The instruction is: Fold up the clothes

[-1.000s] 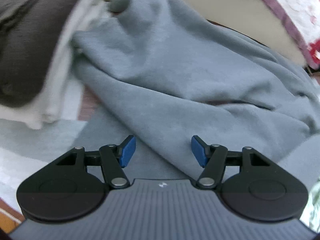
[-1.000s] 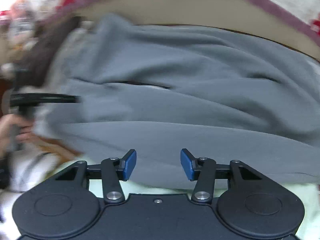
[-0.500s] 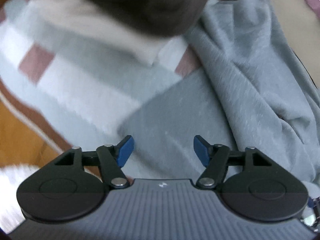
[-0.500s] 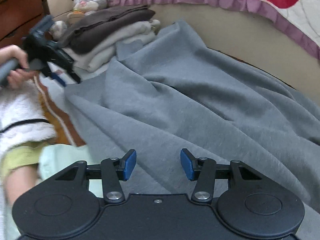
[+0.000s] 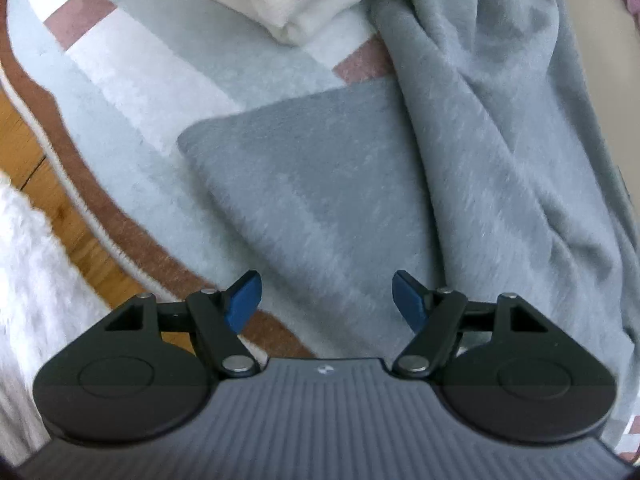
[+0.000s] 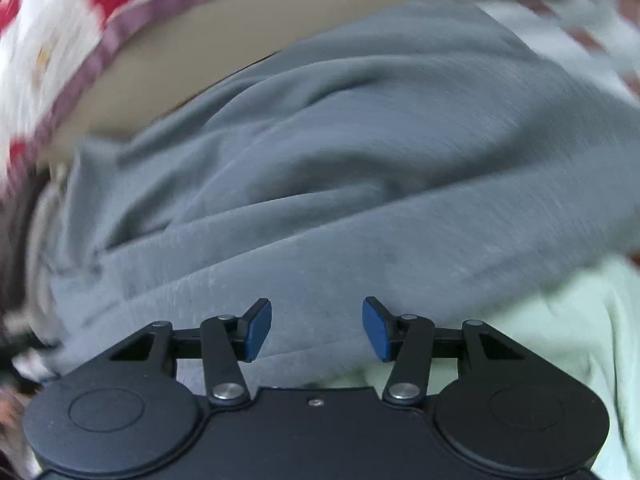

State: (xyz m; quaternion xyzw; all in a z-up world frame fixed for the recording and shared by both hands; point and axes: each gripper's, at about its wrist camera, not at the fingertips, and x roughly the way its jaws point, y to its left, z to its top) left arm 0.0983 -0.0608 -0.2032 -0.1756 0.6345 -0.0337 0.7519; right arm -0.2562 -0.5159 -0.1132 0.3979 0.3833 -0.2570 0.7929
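1. Below, the grey garment (image 5: 460,152) lay rumpled on the striped rug (image 5: 168,92), one corner near its border.
2. Left gripper (image 5: 326,300) was opening, empty; right gripper (image 6: 317,330) spread, empty.
3. Risk: pinching rug pile along with the corner, or bunching several layers.

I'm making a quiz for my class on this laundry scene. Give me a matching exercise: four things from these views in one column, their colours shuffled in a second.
Things:
1. garment being folded
2. tong pads
3. bare floor
4. folded item at the top

Colours:
A. blue
B. cream
C. grey
D. orange-brown wood

Pairs: 1-C, 2-A, 3-D, 4-B
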